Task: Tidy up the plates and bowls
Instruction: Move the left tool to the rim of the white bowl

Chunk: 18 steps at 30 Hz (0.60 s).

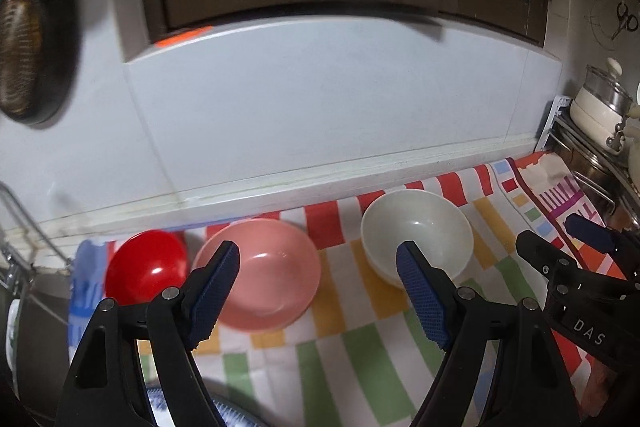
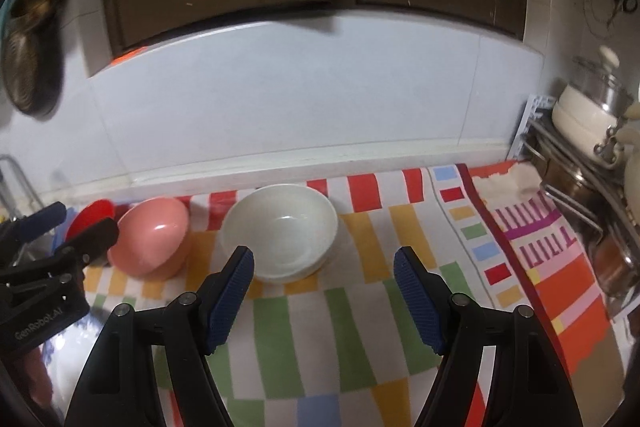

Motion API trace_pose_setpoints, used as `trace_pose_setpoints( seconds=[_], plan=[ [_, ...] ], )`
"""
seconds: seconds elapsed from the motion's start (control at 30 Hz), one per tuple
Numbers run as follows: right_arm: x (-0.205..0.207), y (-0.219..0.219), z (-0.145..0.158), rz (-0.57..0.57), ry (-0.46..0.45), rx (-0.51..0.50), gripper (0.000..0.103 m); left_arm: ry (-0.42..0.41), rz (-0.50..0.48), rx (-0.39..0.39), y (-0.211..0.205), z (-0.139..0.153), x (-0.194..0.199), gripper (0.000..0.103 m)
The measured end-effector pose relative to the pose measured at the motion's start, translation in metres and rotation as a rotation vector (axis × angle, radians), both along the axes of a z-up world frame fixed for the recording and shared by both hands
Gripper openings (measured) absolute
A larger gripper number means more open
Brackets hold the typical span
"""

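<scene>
Three bowls stand in a row on a checked cloth [image 1: 352, 355] by the wall. A red bowl [image 1: 146, 269] is at the left, a pink bowl [image 1: 264, 275] in the middle, a white bowl [image 1: 424, 235] at the right. My left gripper [image 1: 318, 269] is open and empty, hovering above the cloth just in front of the pink and white bowls. My right gripper [image 2: 324, 267] is open and empty, just in front of the white bowl [image 2: 280, 231]. The pink bowl [image 2: 150, 235] and red bowl [image 2: 90, 215] lie to its left. A blue-patterned plate edge [image 1: 228, 409] shows under the left gripper.
A metal rack [image 2: 576, 187] with a cream pot [image 2: 584, 115] and steel pots stands at the right end. A tiled wall [image 1: 320, 99] and dark window frame run behind. Utensils [image 1: 24, 59] hang at upper left. A sink edge [image 1: 16, 267] is at far left.
</scene>
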State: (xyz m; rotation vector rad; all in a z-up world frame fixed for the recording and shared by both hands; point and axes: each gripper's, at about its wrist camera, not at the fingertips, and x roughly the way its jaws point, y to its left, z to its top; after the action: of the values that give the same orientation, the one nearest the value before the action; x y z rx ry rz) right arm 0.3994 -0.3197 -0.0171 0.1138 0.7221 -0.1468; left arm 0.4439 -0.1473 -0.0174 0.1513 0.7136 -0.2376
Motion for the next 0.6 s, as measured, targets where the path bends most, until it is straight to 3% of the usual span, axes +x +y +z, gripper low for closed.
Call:
trace_pose_setpoints(
  seconds=[0.23,0.6],
  plan=[
    [0.028,-0.013,-0.014,-0.038,0.016,-0.033,0.073,0.063,-0.02,-0.004,-0.019,-0.024,0.038,0.073],
    [0.071,-0.024,-0.043,-0.036,0.09,0.007,0.073,0.124,-0.036,0.045,-0.044,-0.06,0.078,0.061]
  ],
)
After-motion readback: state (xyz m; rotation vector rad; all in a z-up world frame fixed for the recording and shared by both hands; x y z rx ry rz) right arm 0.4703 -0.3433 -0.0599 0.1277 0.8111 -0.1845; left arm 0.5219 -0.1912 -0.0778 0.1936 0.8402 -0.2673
